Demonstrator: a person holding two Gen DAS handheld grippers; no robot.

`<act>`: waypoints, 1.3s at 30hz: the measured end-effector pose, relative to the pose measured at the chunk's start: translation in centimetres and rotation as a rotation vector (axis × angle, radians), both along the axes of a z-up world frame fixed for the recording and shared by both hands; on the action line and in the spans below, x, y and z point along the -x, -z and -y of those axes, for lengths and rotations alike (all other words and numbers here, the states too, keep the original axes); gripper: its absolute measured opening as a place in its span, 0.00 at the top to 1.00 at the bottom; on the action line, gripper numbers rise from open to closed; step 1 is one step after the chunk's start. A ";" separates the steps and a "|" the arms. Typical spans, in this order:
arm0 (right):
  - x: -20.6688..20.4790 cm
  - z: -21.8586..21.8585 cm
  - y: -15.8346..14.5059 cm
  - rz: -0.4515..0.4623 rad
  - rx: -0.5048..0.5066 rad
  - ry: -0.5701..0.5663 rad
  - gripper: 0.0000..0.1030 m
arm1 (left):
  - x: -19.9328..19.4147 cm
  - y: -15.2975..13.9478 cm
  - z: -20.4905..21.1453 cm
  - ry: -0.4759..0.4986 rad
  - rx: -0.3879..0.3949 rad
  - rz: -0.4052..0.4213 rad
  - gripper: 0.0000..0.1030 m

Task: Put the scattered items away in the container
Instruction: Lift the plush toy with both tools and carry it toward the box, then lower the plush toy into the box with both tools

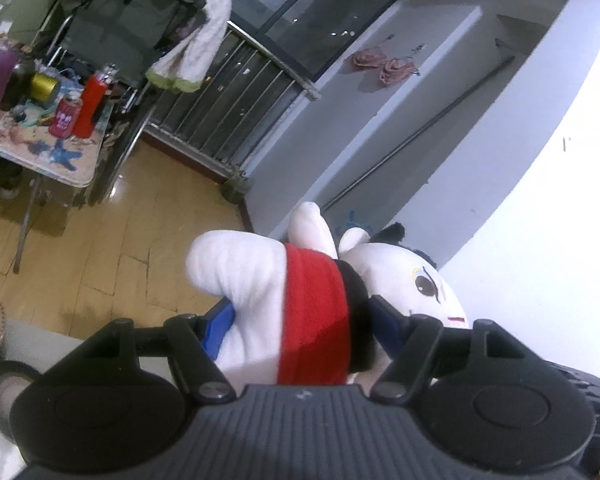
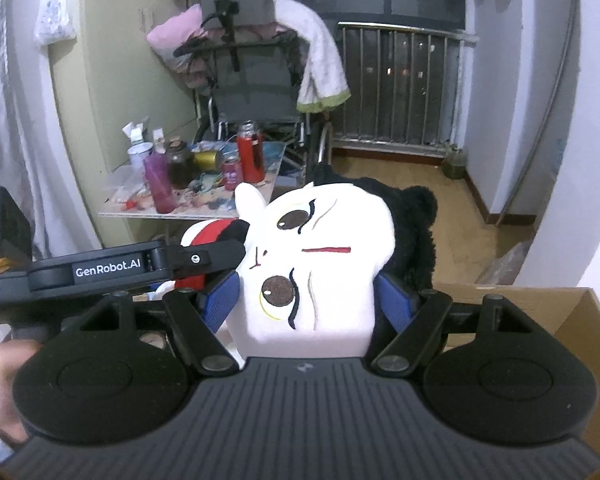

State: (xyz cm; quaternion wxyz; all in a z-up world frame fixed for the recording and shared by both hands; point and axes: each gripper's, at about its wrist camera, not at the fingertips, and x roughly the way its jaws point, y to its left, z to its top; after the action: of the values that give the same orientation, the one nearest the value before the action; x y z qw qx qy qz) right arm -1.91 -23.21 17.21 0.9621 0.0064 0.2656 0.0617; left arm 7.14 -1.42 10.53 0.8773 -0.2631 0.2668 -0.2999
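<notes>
While both grippers clamp the plush doll [image 2: 320, 264], a cardboard box [image 2: 580, 320] sits beside.

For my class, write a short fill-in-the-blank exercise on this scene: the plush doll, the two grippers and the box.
1. The left gripper clamps the plush doll around its ____ band.
2. The right gripper clamps the doll by its ____.
3. The doll's hair is ____.
4. The open container at the right edge of the right wrist view is a ____ box.

Missing words: red; head; black; cardboard
</notes>
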 end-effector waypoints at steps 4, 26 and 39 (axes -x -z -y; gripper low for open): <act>0.7 1.3 -0.2 0.000 0.012 0.013 0.26 | 0.2 -0.5 1.3 0.017 -0.007 0.013 0.31; 4.1 11.1 0.0 0.037 0.053 0.206 0.27 | 0.8 -0.2 13.1 0.181 0.009 -0.020 0.31; 1.4 15.7 4.9 -0.031 0.194 0.268 0.45 | -0.8 3.3 17.4 0.221 0.021 -0.142 0.31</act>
State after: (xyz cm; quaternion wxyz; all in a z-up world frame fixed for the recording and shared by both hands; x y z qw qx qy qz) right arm -3.30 -38.94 12.31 0.9536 -0.0502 0.2817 -0.0934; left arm 7.97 -18.79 7.19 0.8152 -0.2618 0.3523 -0.3780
